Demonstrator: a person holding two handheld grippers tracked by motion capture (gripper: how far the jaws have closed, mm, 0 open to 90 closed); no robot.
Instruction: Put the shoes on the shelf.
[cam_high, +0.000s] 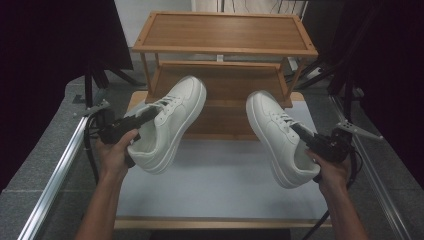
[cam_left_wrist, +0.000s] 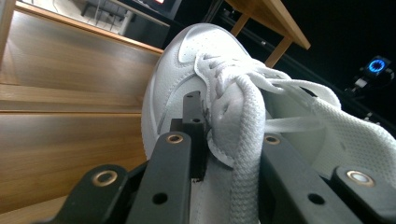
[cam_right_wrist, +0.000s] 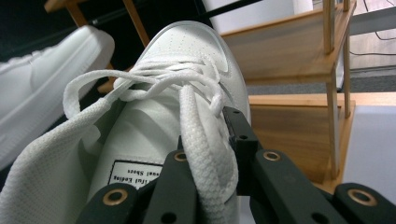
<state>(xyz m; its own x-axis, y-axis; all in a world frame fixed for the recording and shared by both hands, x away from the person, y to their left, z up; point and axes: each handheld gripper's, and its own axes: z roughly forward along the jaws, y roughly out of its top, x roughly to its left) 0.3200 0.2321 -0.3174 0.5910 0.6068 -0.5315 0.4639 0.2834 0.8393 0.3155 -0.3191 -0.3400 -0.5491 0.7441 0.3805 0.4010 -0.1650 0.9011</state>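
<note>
The left hand-held gripper (cam_high: 150, 114) is clamped on the tongue and lace edge of the left white sneaker (cam_high: 172, 122), held in the air above the counter (cam_high: 220, 185). The right hand-held gripper (cam_high: 298, 131) is closed the same way on the right white sneaker (cam_high: 280, 137). Between the two shoes lies an open gap, and below them the counter's pale surface is bare down to its near wooden edge. Ahead of both grippers stands a wooden shoe rack (cam_high: 225, 35), its lower shelf just beyond the toes. Both sneakers are plain white with thick soles and white laces, toes pointing away, each tilted outward from the other.
</note>
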